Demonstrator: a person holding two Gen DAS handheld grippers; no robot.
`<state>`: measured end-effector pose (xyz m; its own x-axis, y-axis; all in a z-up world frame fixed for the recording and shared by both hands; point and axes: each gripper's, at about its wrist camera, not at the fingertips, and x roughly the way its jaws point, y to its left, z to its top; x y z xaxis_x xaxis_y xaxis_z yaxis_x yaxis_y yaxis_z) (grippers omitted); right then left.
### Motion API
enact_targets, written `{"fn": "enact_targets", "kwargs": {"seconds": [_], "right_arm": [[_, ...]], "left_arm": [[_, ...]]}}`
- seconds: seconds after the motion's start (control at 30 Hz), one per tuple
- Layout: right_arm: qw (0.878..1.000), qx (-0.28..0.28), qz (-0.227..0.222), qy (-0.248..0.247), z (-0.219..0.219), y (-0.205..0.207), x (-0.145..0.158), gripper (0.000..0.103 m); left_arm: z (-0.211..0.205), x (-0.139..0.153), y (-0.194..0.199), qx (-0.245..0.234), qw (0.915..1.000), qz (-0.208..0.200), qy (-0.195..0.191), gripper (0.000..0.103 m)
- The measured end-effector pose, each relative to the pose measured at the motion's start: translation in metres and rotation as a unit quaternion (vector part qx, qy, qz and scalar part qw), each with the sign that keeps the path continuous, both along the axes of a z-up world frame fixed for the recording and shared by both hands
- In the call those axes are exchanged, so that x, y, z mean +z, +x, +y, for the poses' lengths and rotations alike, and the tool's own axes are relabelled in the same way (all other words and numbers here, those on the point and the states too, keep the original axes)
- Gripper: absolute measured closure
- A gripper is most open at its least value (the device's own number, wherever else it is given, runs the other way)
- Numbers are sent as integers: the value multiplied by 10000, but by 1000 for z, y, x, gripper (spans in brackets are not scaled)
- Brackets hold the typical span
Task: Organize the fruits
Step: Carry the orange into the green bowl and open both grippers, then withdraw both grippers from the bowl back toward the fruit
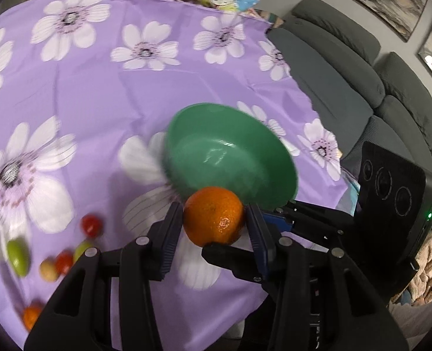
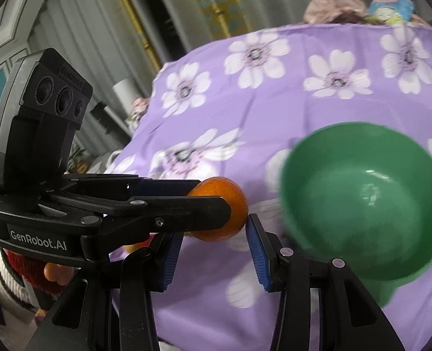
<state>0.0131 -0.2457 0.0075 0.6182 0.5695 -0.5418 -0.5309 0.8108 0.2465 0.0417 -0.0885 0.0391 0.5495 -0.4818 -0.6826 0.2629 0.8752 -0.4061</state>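
Left tongs (image 1: 216, 219) pinch an orange (image 1: 213, 216) above the flowered cloth (image 1: 99, 102), just in front of an empty green bowl (image 1: 245, 117). Right tongs (image 2: 214, 231) are spread, holding nothing, close beside the orange. Small fruits (image 1: 91, 225) lie on the surface

bowl (image 1: 230, 158): glossy plastic | orange (image 1: 213, 216): dimpled, shiny | tablecloth (image 1: 99, 93): smooth cloth

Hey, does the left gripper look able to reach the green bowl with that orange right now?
Probably yes. The left gripper, shut on the orange, is right before the green bowl, whose empty mouth faces it. The right gripper sits close alongside but not between them.
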Motion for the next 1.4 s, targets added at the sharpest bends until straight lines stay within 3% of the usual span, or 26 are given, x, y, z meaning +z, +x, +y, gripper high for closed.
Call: {"fn": "enact_targets", "kwargs": {"seconds": [0.33,0.73,0.87,1.03,1.4], "right_arm": [[9976,-690,-46,60,-44,15,0,57],[9950,-978,159,-136,-52,24,-13,57],[9948,-995,136,-148,-52,24,-10,57],[9946,-1007,134,-206,-52,21,-9,57],[9945,-1023,-91,-206,-50,5,5,57]], "left_arm": [[-42,-5,40,-494,9987,-79,-14,59],[-54,-27,61,-500,9984,249,51,58],[-52,-26,60,-430,9988,237,24,61],[-51,-19,51,-343,9992,116,141,56],[-10,-1,4,304,9971,-174,669,48]]}}
